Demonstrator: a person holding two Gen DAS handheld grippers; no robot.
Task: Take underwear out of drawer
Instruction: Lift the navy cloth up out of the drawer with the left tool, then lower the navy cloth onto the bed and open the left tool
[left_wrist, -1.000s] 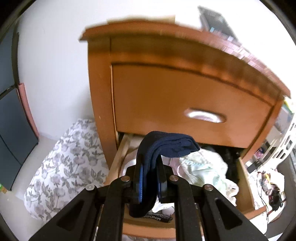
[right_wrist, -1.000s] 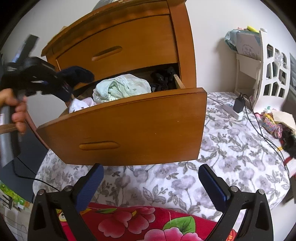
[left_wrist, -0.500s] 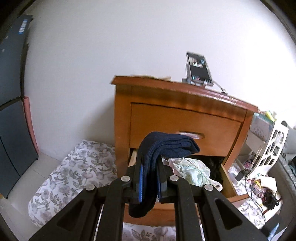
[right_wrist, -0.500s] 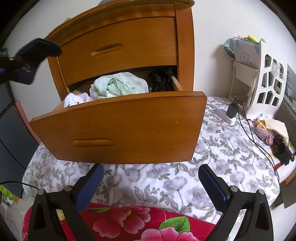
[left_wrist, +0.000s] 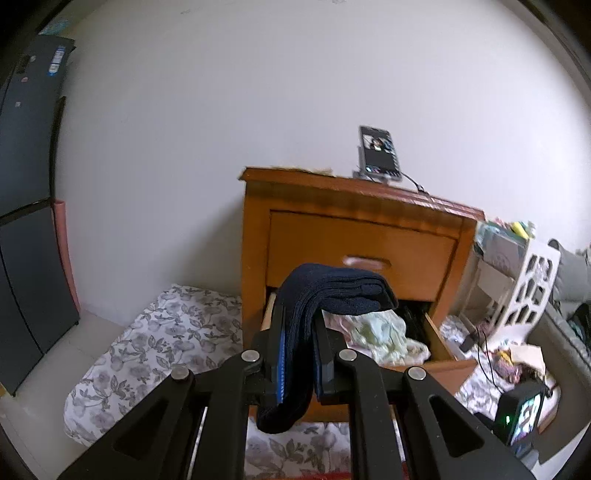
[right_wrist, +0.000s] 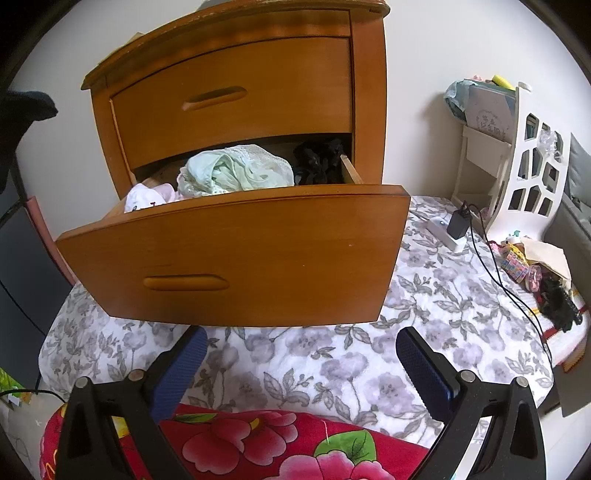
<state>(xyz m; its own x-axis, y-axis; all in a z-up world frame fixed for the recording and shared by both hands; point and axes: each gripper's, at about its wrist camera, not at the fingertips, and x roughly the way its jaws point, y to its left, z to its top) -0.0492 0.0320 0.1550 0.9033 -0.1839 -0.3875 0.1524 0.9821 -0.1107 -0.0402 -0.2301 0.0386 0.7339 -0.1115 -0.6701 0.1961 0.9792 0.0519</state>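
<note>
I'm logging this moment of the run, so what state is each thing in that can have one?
Lower drawer: pulled open, clothes still inside.
Upper drawer: shut.
Navy underwear: out of the drawer, clamped and draped over the fingers.
Left gripper: shut on the navy underwear.
Right gripper: open, empty.
Phone: propped upright, screen lit.

Nightstand (right_wrist: 258, 92): against the wall, bed (right_wrist: 424, 314) in front.
Drawer (right_wrist: 240, 254): lower one, pulled open over the bed.
Clothes (right_wrist: 236, 170): heaped inside the drawer.
Phone (left_wrist: 379, 153): upright on the nightstand (at its back).
Shelf (right_wrist: 517, 155): right of the nightstand.
</note>
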